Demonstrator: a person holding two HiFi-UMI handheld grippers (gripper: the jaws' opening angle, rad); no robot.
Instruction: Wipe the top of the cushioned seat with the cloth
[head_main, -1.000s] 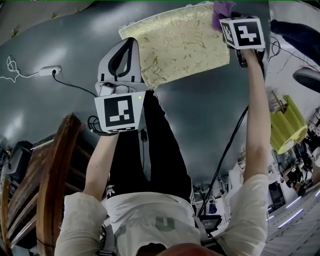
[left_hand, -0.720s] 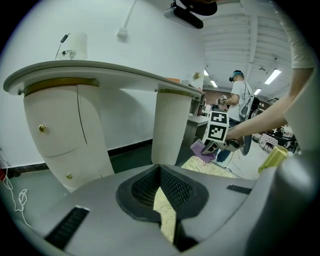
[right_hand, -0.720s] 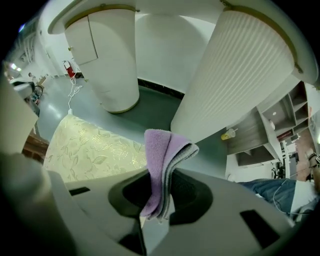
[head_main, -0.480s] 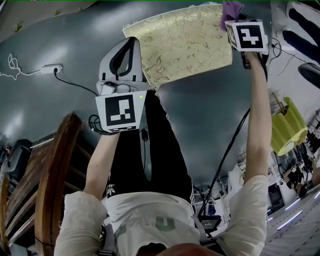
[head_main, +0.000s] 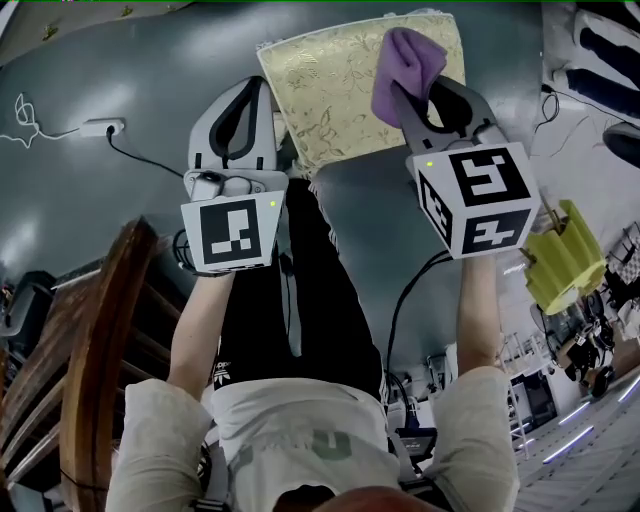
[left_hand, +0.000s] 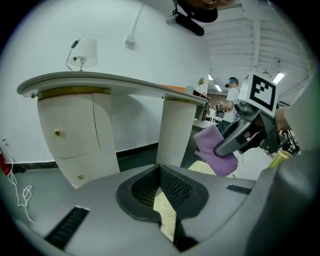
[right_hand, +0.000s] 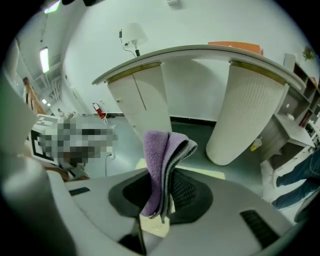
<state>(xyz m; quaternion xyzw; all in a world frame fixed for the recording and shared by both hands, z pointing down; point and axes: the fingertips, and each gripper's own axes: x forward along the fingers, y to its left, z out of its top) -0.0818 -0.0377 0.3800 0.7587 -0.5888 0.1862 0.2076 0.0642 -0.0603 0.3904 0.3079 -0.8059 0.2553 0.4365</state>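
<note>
The cushioned seat (head_main: 335, 85), covered in pale gold leaf-patterned fabric, lies at the top middle of the head view. My right gripper (head_main: 425, 95) is raised over its right part, shut on a folded purple cloth (head_main: 405, 70) that sticks up from the jaws. In the right gripper view the cloth (right_hand: 162, 160) stands pinched in that gripper (right_hand: 162, 202). The left gripper (head_main: 255, 95) hovers at the seat's left edge, shut and empty. From the left gripper (left_hand: 161, 175), a sliver of seat fabric (left_hand: 165, 212) shows below, and the cloth (left_hand: 212, 150) hangs to the right.
A wooden chair back (head_main: 100, 340) curves along the near left. A power strip with cable (head_main: 95, 128) lies on the grey floor at far left. A yellow-green object (head_main: 560, 265) is at the right. A white curved desk (left_hand: 75, 130) with a ribbed column (left_hand: 177, 130) stands beyond the seat.
The right gripper has come off the seat's far right corner, moving left and up toward the camera with the purple cloth still held. The left gripper has hardly moved.
</note>
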